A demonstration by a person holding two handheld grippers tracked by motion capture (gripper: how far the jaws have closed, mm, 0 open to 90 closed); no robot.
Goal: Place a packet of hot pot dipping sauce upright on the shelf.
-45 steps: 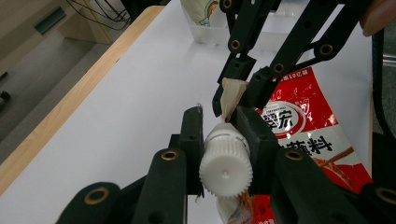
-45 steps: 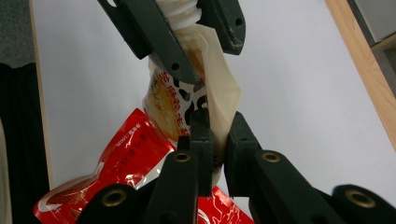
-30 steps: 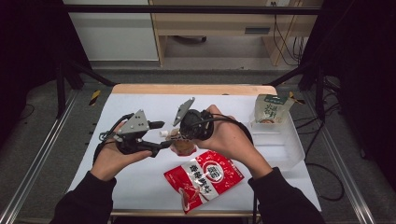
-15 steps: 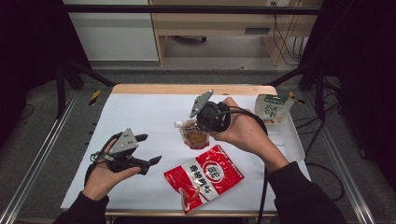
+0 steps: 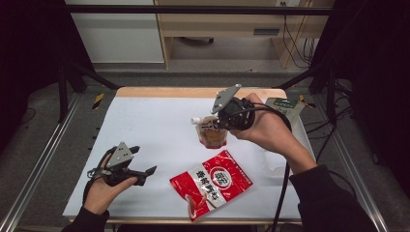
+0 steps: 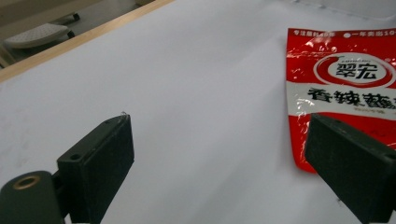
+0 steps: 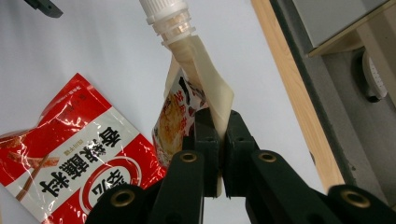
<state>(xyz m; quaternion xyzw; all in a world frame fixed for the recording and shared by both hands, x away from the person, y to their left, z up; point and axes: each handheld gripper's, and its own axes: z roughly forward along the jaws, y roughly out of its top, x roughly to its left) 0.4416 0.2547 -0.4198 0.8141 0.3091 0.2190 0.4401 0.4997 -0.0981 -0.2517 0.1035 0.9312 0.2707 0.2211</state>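
**Red packet lies right of the free left claw**

The left claw (image 5: 147, 171), jaws just opened wide with nothing between them, hovers low over the bench (image 5: 145, 121); the red packet (image 5: 211, 182) lies flat just beside it. The right claw (image 7: 218, 140) pinches the spout pouch (image 7: 184, 102) aloft, farther back.

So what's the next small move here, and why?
Probably carry the spout pouch on toward the clear bin at the table's right: the right gripper is shut on its edge and holds it off the table, while the left gripper is open and empty.
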